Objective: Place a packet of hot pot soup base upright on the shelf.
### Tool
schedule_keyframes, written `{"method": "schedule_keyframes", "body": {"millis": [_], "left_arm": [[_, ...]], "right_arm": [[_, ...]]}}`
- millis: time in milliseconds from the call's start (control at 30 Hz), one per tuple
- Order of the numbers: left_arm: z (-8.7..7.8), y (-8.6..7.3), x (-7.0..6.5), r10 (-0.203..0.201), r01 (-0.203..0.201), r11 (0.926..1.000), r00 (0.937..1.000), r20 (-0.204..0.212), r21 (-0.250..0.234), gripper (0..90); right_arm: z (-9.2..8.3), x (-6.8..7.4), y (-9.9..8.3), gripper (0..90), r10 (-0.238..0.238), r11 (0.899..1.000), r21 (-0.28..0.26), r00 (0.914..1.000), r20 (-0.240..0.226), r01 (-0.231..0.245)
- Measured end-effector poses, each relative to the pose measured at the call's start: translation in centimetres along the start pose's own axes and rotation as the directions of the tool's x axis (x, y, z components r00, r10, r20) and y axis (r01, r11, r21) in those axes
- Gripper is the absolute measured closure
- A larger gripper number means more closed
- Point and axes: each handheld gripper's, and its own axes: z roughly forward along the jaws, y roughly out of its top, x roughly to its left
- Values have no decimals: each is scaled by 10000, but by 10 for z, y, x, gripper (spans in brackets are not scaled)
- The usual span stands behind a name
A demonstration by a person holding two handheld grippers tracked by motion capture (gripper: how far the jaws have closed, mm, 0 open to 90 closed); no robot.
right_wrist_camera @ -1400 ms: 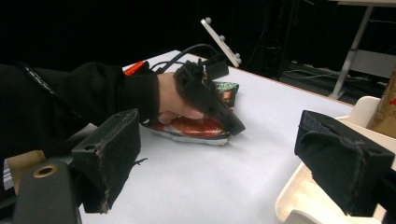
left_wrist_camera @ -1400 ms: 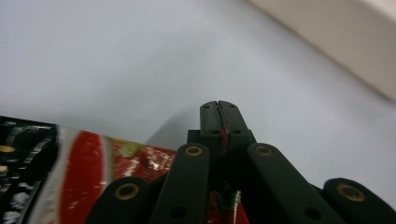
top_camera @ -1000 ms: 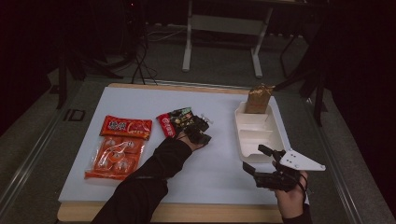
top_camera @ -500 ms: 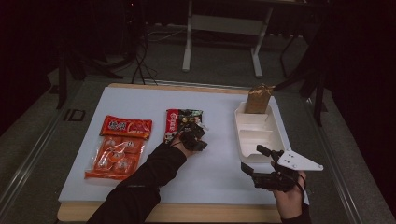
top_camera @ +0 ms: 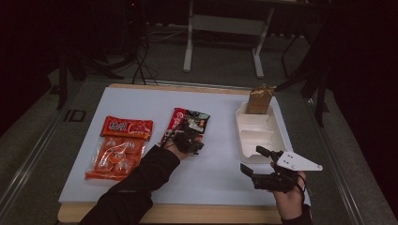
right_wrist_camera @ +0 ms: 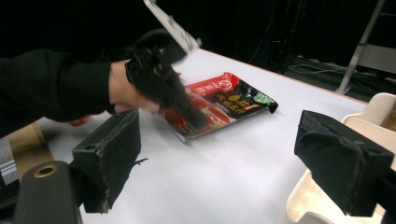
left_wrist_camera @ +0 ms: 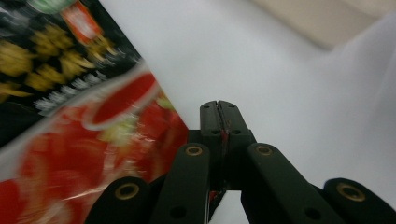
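Centre of frame: left gripper (top_camera: 191,140), jaws pinched on the red-black snack packet (top_camera: 187,123). Right: white tray (top_camera: 261,133) containing a brown bag (top_camera: 260,99); right gripper (top_camera: 256,165) gapes wide, empty.

Left hand-held gripper (top_camera: 188,140) jaws pressed together, sleeved forearm reaching forward, right hand-held gripper (top_camera: 256,164) jaws spread wide
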Motion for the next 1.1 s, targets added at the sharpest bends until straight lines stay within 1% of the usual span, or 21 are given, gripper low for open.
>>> {"method": "schedule_keyframes", "body": {"millis": [67,167,333,367,467,500,533,567,600,633,667,700,733,767,800,833,900,933,1033,1067,1100], "left_arm": [[-10,2,7,-61,60,9997,10000,-36,-256,900],[-24,3,17,-295,272,9978,9989,-375,-609,900],[-40,6,34,-566,494,9932,9962,-665,-1056,900],[-42,7,38,-649,571,9927,9953,-717,-1064,900],[-45,7,51,-801,688,9919,9912,-1056,-1066,900],[-45,6,55,-849,729,9916,9899,-1134,-1065,899],[-45,6,60,-996,861,9894,9883,-1153,-1169,898],[-45,6,65,-1097,958,9884,9870,-1172,-1181,879],[-44,6,69,-1206,1049,9865,9849,-1240,-1260,826],[-44,6,69,-1206,1049,9865,9849,-1240,-1260,786],[-43,6,76,-1314,1164,9862,9828,-1294,-1177,742],[-42,6,80,-1409,1256,9852,9810,-1336,-1171,717],[-40,7,84,-1482,1340,9841,9813,-1229,-1164,695],[-37,7,88,-1463,1345,9851,9830,-1108,-1071,676],[-35,7,90,-1496,1373,9850,9814,-1200,-1047,650],[-31,8,93,-1535,1424,9842,9824,-1062,-1049,634],[-29,8,95,-1541,1431,9842,9823,-1061,-1042,618],[-22,10,102,-1642,1523,9833,9786,-1236,-1000,594],[-13,12,110,-1753,1605,9819,9709,-1629,-1001,515],[-12,12,113,-1819,1656,9804,9691,-1664,-1070,492],[-9,13,117,-1853,1703,9799,9698,-1585,-1038,493]], "right_arm": [[1,0,0,145,-29,10000,0,10000,5,29],[1,0,0,145,-36,10000,-15,10000,20,36],[2,1,0,144,2,10000,-7,9999,-110,-2],[2,2,0,144,-12,10000,0,10000,-97,12],[3,2,0,144,-59,10000,42,9999,-127,60],[4,2,0,145,-73,10000,53,9999,-140,74],[4,2,0,145,-90,9999,85,9998,-172,92],[4,2,0,144,-92,9999,96,9998,-179,94],[4,2,0,145,-73,9999,114,9998,-189,75],[5,2,0,144,-78,9999,121,9997,-225,80],[5,2,-1,144,-80,9999,137,9997,-222,83],[5,2,-1,144,-80,9999,147,9997,-229,83],[6,2,-1,145,-56,9999,159,9996,-274,60],[6,2,-2,145,-53,9998,176,9995,-302,59],[6,2,-2,144,-91,9998,196,9995,-305,97],[7,2,-2,145,-104,9997,204,9994,-323,110],[7,2,-3,144,-126,9997,221,9992,-371,134],[8,3,-3,145,-163,9996,235,9992,-375,172],[7,3,-3,144,-250,9994,240,9988,-411,260],[7,3,-3,144,-230,9994,263,9988,-434,242],[7,3,-3,144,-228,9994,263,9988,-430,239]]}}
